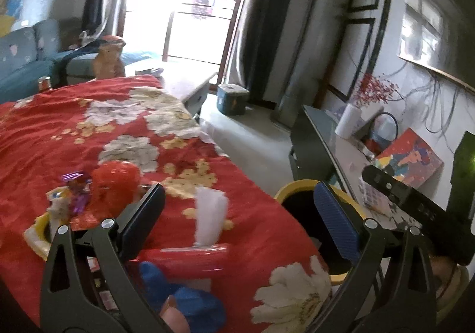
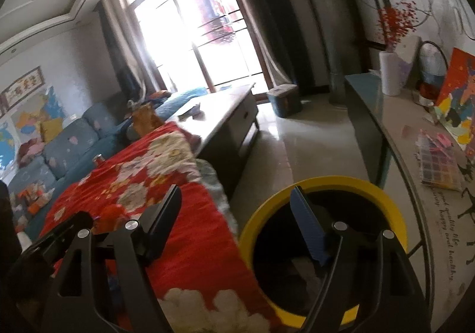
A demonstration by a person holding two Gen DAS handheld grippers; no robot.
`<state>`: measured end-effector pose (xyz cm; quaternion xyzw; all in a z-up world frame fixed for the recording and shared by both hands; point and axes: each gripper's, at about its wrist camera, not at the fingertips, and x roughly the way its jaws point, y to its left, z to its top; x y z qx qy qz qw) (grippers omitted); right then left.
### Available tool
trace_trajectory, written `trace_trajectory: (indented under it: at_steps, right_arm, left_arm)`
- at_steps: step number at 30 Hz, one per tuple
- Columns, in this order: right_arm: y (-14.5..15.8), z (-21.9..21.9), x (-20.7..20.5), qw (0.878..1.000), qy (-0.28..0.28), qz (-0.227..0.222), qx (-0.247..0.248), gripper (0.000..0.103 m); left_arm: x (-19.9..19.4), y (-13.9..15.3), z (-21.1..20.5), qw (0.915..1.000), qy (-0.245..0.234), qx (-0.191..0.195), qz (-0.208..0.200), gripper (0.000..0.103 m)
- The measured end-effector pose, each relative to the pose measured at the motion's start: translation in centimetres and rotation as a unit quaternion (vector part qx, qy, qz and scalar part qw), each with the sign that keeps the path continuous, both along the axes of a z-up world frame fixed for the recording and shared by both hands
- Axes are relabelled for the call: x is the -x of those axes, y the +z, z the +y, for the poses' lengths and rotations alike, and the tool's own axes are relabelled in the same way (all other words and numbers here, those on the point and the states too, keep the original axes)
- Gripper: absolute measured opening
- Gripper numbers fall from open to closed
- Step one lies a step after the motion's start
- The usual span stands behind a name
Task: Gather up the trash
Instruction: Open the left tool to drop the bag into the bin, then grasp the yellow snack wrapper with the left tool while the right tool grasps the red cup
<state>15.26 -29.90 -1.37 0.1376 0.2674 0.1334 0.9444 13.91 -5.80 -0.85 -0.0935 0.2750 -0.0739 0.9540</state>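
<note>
My left gripper stands open over a table covered in a red floral cloth, with nothing between its fingers. Below it lies a red tissue box with a white tissue sticking up. Left of it is a pile of trash: a crumpled red wrapper and a purple foil wrapper by a yellow-rimmed dish. A yellow-rimmed black bin stands on the floor beside the table's right edge. My right gripper is open and holds nothing, with its blue finger over the bin's mouth.
A crumpled blue thing lies at the table's near edge by a fingertip. A low cabinet with a paper roll, a box and clutter runs along the right wall. Beyond are a coffee table, a blue sofa and a teal box on the floor.
</note>
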Motion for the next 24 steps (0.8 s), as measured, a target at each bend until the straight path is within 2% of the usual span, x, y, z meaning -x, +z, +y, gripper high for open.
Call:
trace_trajectory:
  at_steps: [10,24]
  right_arm:
    - [0.8,3.8,1.2,0.999,0.047,-0.007,0.008,0.076]
    - [0.8,8.4,2.7,0.993,0.117,0.002,0.016,0.077]
  left_arm:
    - [1.3,0.3,3.3,0.9991,0.040,-0.007,-0.010,0.092]
    - [2.6,0.4,9.1,0.9951,0.098,-0.006,-0.003,0.092]
